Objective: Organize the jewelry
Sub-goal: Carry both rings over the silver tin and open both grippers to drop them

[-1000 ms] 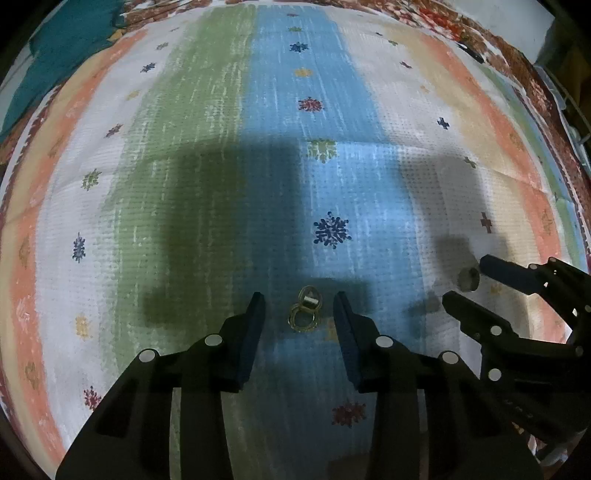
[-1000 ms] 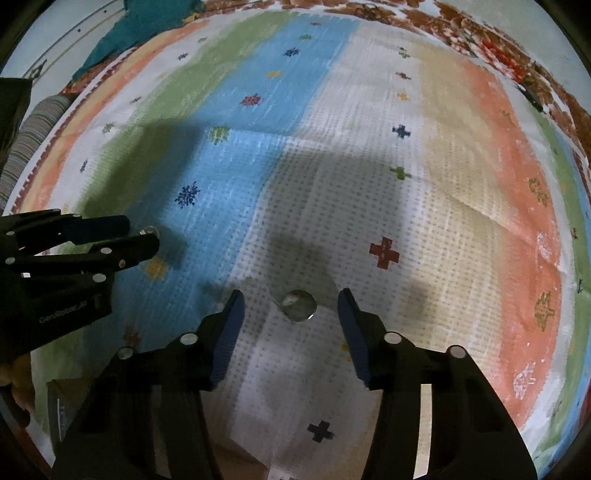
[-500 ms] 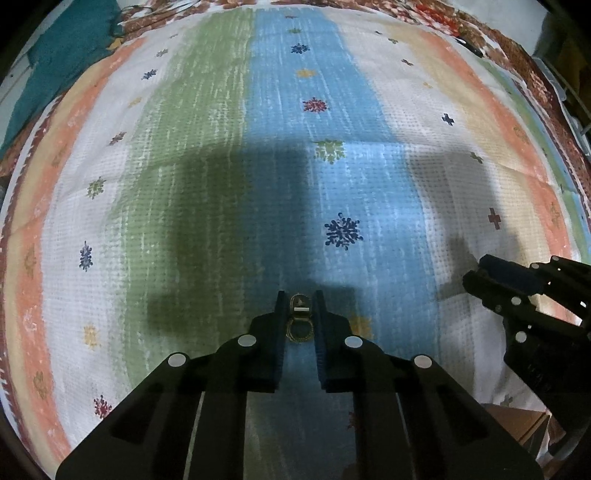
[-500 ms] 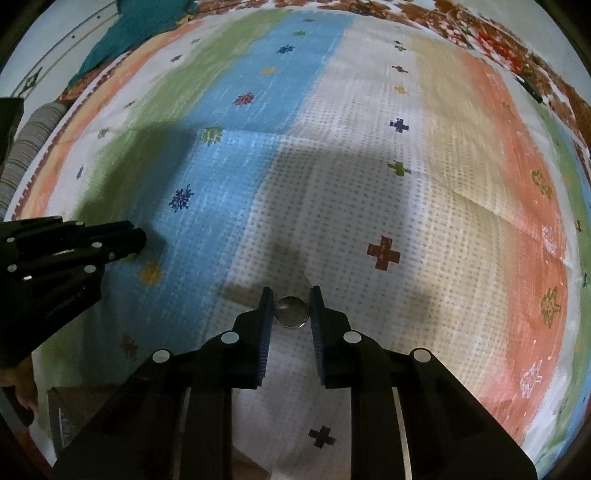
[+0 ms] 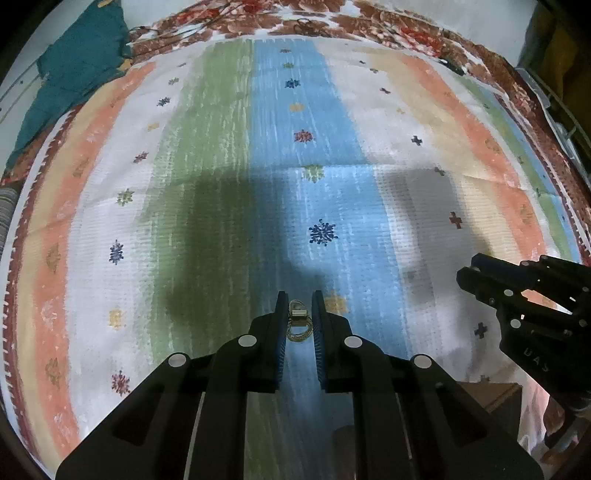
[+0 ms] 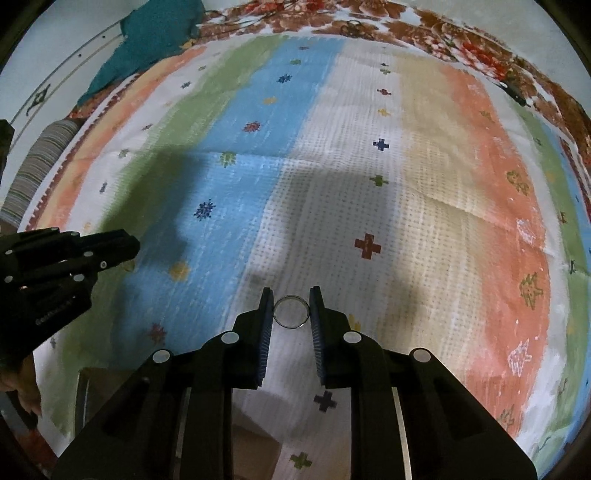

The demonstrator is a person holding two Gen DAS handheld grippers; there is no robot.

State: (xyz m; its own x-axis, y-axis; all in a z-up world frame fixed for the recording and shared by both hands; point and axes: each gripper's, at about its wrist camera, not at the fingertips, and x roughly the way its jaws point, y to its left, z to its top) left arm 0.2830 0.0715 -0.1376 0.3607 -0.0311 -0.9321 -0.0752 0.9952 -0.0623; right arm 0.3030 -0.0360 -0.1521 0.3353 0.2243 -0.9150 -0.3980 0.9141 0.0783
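Nearest, my left gripper (image 5: 299, 314) is clenched on a small gold ring (image 5: 298, 325) with a pale setting, held between the blue pads above the blue stripe of the striped cloth (image 5: 207, 192). Likewise, my right gripper (image 6: 291, 312) grasps a plain silver ring (image 6: 291, 312), pinched edge to edge over the white stripe. Each gripper shows at the side of the other's view. Beyond, the cloth's green, blue, white and orange stripes run away to a floral border (image 6: 406, 22); a teal cloth (image 5: 77, 70) lies at far left.
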